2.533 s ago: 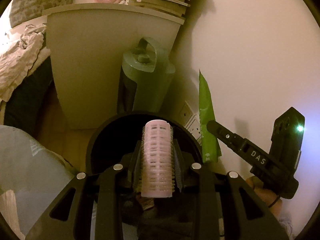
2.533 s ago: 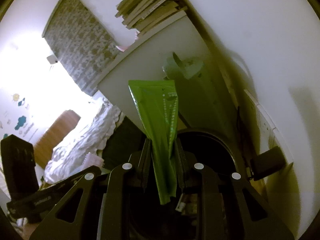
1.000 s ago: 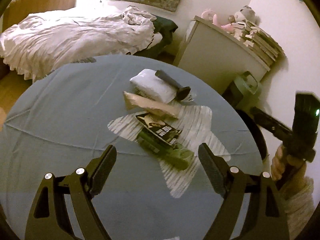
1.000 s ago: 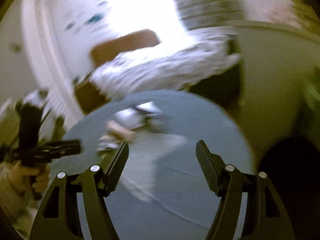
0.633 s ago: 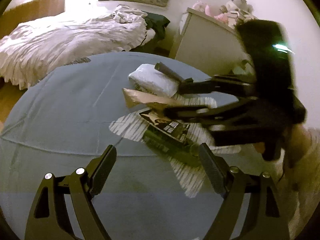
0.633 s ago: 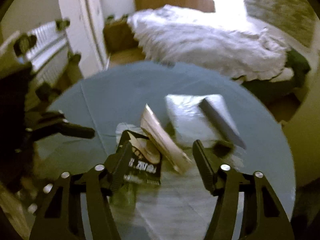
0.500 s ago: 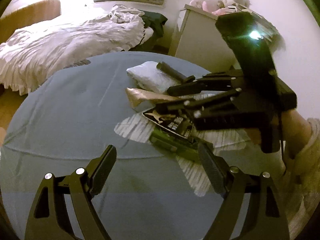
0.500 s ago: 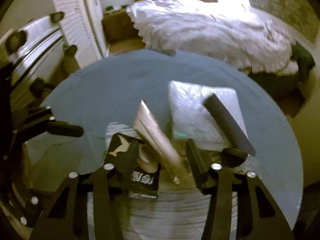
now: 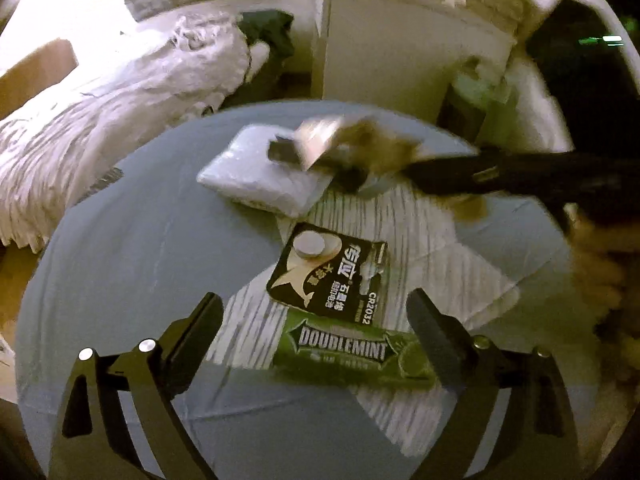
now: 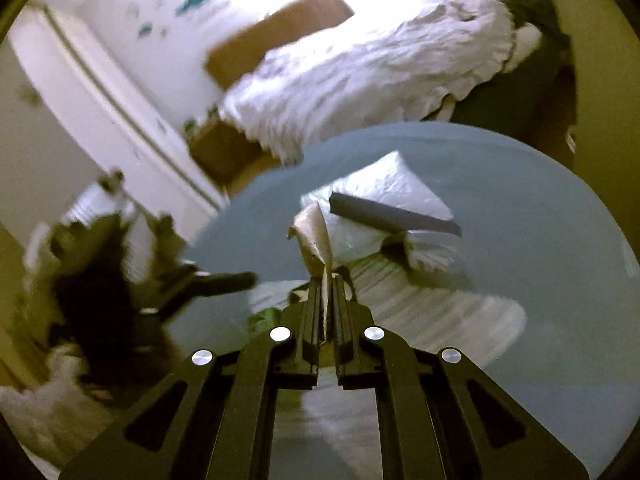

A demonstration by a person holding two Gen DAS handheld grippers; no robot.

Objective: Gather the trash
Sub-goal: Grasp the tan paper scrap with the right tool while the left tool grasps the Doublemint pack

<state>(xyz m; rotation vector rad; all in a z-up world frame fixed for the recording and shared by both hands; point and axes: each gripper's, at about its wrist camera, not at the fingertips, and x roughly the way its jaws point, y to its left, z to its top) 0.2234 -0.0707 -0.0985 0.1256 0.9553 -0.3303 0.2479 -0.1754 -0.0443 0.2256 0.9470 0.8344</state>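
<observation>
The right tool had just closed flat on a beige wrapper, lifted off the round blue tabletop. The left tool, its jaws just opening wider and empty, hovered over the green Doublemint gum pack and the black CR2032 battery card overlapping it.

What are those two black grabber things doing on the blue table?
A person is picking up trash. The right gripper has just closed its jaws on a tan wrapper and holds it above the table. The left gripper, jaws wide open, hangs over a green gum pack and a black battery card.
</observation>
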